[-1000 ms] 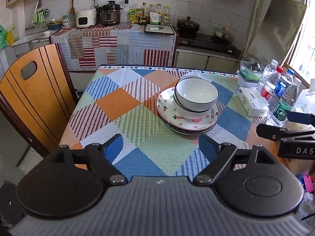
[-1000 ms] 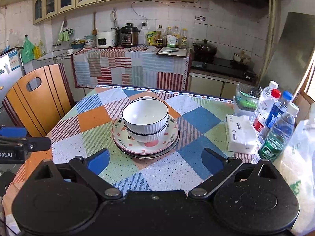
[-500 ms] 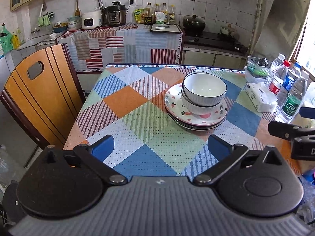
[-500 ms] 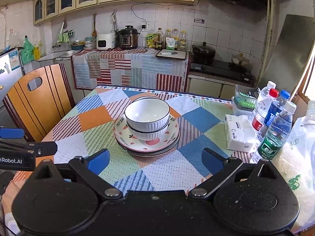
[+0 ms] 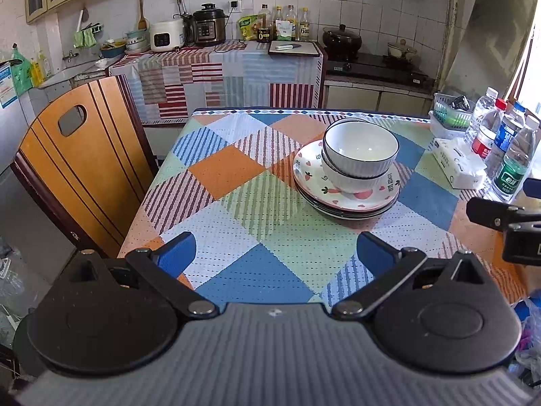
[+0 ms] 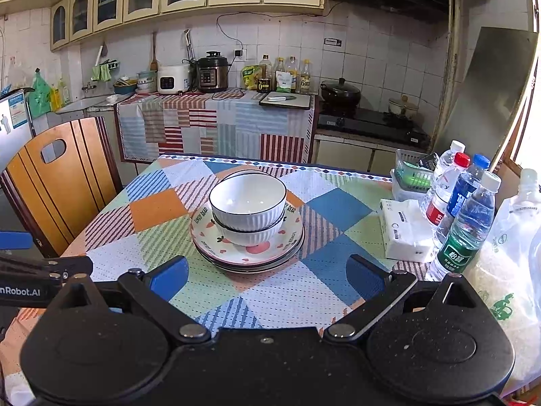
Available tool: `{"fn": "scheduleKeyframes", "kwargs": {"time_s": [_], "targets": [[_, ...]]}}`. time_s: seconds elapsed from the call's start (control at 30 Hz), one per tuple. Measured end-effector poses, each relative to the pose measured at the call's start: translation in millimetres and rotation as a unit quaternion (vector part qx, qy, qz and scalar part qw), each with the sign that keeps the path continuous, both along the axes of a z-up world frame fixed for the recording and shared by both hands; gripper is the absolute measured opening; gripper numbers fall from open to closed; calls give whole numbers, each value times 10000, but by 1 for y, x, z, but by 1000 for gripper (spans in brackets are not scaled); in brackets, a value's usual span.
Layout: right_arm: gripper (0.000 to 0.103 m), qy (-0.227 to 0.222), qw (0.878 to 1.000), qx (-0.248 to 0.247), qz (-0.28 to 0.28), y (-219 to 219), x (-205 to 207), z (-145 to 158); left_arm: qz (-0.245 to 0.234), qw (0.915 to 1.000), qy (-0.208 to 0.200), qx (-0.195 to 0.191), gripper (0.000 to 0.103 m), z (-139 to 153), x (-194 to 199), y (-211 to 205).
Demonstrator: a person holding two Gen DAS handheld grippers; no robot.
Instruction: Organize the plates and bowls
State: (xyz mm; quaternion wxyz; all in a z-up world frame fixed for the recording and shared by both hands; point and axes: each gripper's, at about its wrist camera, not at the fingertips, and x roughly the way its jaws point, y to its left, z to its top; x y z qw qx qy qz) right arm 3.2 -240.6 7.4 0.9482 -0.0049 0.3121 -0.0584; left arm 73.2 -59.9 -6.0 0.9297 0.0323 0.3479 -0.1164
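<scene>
Two white ribbed bowls [image 5: 360, 155], nested, sit on a stack of patterned plates [image 5: 345, 199] near the middle of the desk [image 5: 236, 209], on its checked cloth. Right of the stack: tissue pack [image 6: 404, 233], then water bottles [image 6: 468, 223] at the desk edge. Wooden chair [image 5: 77, 165] on the left side. Left gripper [image 5: 275, 253]: fingers wide apart after just opening, nothing between them. Right gripper [image 6: 267, 277]: fingers apart, empty, short of the stack.

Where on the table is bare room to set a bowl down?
Bare cloth lies between the plate stack and the wooden chair, and between the stack and the near table edge. The tissue pack and water bottles crowd the opposite side.
</scene>
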Motion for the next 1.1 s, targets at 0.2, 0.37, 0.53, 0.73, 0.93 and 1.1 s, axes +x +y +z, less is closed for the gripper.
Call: {"fn": "scheduleKeyframes", "kwargs": {"time_s": [0.2,0.37,0.53,0.73,0.93,1.1], "targets": [[101,16,10000,-17,-83,0,0,-4,-24,10000,57,62,103,-3,2,-2],[101,26,9999,-10,-103,-1,-1,-3,10,9999,88,56,103,-5,1,-1],[101,73,9998,-34,-162,-1,-1,-5,-23,9999,6,142,103,-5,-2,-4],[101,86,9998,-33,-189,-1,-1,-5,-44,9999,75,101,103,-6,-4,-5],[101,132,9997,-15,-220,-3,-1,-7,-52,9998,35,163,103,-7,-6,-7],[101,168,9996,-8,-209,-4,0,-7,-83,9997,78,202,103,-8,-4,-9]]}}
